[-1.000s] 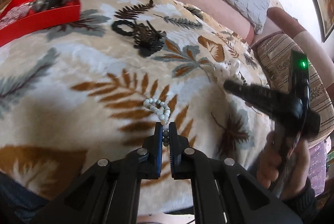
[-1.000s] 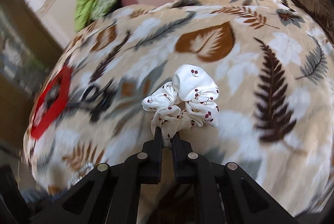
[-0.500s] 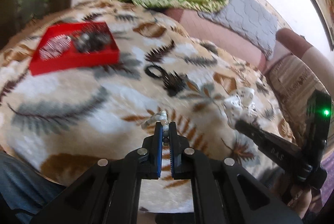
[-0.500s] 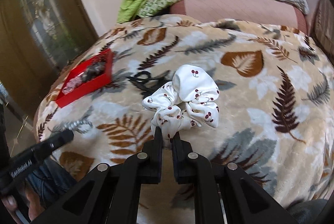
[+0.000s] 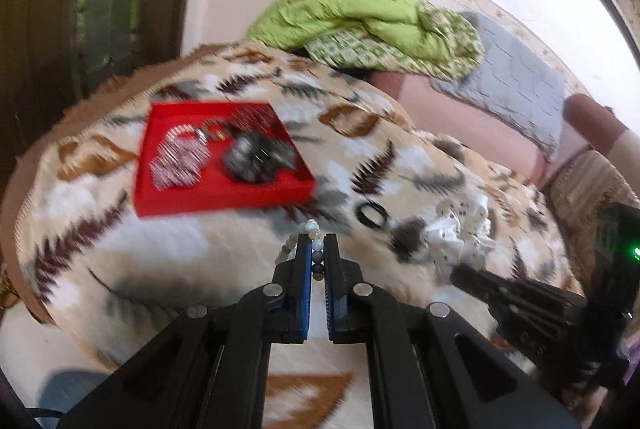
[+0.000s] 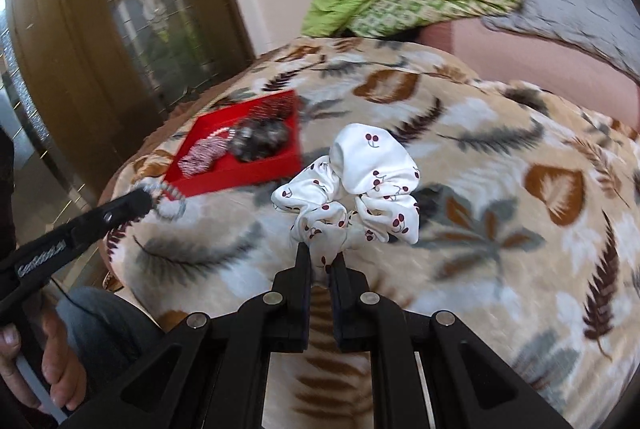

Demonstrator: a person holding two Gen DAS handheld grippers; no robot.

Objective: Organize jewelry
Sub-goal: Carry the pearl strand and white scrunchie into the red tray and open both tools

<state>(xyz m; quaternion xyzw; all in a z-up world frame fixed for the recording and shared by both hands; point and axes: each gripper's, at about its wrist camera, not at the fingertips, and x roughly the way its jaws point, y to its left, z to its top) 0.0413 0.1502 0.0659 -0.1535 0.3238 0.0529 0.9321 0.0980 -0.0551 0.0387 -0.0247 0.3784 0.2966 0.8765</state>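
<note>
My left gripper (image 5: 318, 249) is shut on a pale bead bracelet (image 5: 311, 229), lifted off the leaf-patterned blanket (image 5: 160, 249). The same bracelet (image 6: 170, 199) dangles from the left gripper's tip (image 6: 144, 203) in the right wrist view. My right gripper (image 6: 323, 261) is shut on a white scrunchie with cherry print (image 6: 360, 185), held above the blanket (image 6: 500, 249). That scrunchie (image 5: 460, 233) shows right of the left gripper, with the right gripper (image 5: 460, 275) behind it. A red tray (image 5: 160, 197) with a silvery piece and a dark piece lies ahead to the left, also in the right wrist view as the tray (image 6: 240, 175).
A black ring (image 5: 372, 215) and a dark hair clip (image 5: 408, 237) lie on the blanket between the tray and the scrunchie. A green quilt (image 5: 360, 13) and grey pillow (image 5: 516, 81) are heaped at the back. A dark wooden door (image 6: 80, 49) stands left. A hand (image 6: 52, 361) grips the left tool.
Both grippers have risen and swung toward the red tray, each keeping its load. The bracelet has left the blanket; the tray now sits closer and more central in both views.
</note>
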